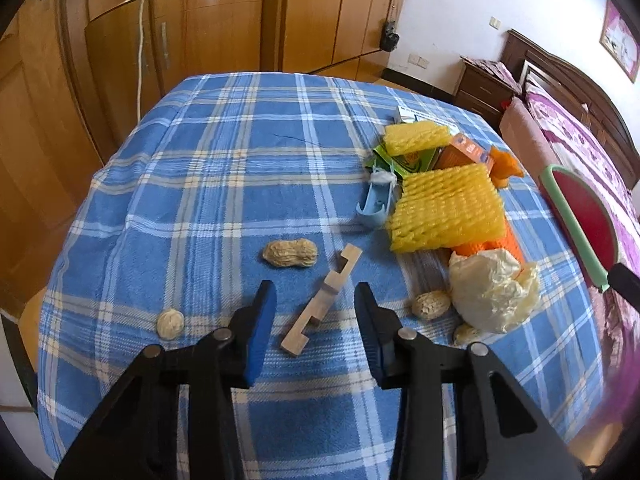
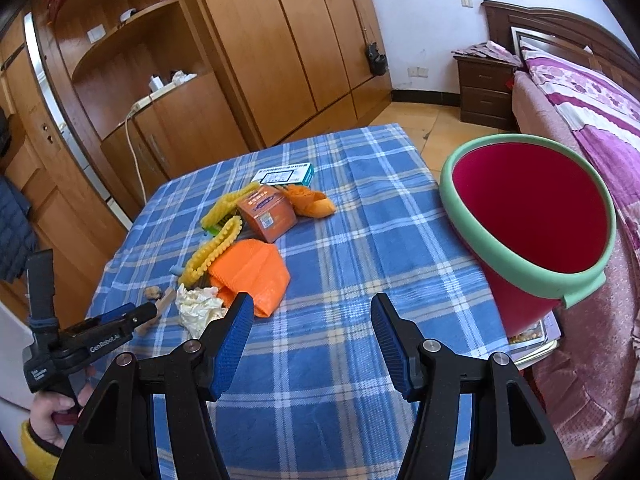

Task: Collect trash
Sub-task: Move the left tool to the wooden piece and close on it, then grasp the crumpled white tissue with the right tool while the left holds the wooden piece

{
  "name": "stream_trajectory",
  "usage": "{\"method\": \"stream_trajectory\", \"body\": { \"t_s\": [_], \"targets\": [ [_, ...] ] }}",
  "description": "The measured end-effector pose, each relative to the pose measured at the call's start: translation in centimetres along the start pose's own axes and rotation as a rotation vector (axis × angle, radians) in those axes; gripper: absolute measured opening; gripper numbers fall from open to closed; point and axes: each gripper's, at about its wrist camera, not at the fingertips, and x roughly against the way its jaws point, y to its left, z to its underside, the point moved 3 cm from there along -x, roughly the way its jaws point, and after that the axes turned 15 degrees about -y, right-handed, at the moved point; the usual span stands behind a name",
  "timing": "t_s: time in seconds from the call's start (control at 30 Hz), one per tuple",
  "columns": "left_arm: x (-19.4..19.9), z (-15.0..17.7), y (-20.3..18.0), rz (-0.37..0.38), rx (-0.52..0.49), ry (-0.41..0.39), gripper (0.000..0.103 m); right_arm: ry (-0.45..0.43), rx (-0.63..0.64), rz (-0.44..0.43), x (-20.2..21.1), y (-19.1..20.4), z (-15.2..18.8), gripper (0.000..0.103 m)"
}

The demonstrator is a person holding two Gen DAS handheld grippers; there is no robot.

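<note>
A notched wooden piece (image 1: 316,304) lies on the blue plaid tablecloth (image 1: 224,168), between the fingers of my left gripper (image 1: 314,286). The pads stand apart on either side of it without pressing. Peanut shells (image 1: 290,253) lie around it, and a crumpled pale wrapper (image 1: 494,288) sits to the right. Behind are yellow foam netting (image 1: 446,208) and a blue plastic piece (image 1: 374,204). My right gripper (image 2: 312,298) hovers open over bare cloth with nothing between its fingers. From the right wrist view, the left gripper (image 2: 146,314) is at the far left, by the wooden piece (image 2: 162,306).
A red bucket with a green rim (image 2: 486,240) stands tilted at the table's right edge, beside a bed (image 2: 592,120). An orange box (image 2: 267,212), orange netting (image 2: 252,276) and a white-teal box (image 2: 284,174) sit mid-table. Wooden wardrobes (image 2: 256,40) stand behind. A hand (image 2: 48,408) holds the left gripper.
</note>
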Motion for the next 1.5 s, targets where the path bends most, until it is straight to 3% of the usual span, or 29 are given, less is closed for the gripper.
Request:
{"method": "stream_trajectory", "body": {
  "t_s": [0.33, 0.37, 0.43, 0.53, 1.33, 1.5],
  "targets": [
    [-0.9, 0.6, -0.8, -0.003, -0.055, 0.018, 0.038, 0.024, 0.017, -0.004, -0.5, 0.8, 0.6, 0.062],
    [-0.9, 0.6, -0.9, -0.006, -0.057, 0.015, 0.036, 0.026, 0.018, -0.005, -0.6, 0.8, 0.6, 0.062],
    [-0.9, 0.6, -0.8, -0.003, -0.048, 0.003, 0.020, 0.031, 0.021, -0.009, -0.7, 1.0, 0.8, 0.062],
    [-0.9, 0.7, -0.8, 0.008, -0.028, -0.002, 0.011, 0.040, 0.031, -0.018, -1.0, 1.5, 0.9, 0.062],
    [1.5, -0.6, 1.9, -0.040, 0.059, -0.059, 0.010, 0.121, 0.149, -0.201, -5.4, 8.0, 3.5, 0.062],
    [1.7, -0.6, 1.7, -0.041, 0.063, -0.062, 0.010, 0.127, 0.162, -0.217, -6.0, 8.4, 4.1, 0.038]
  ]
}}
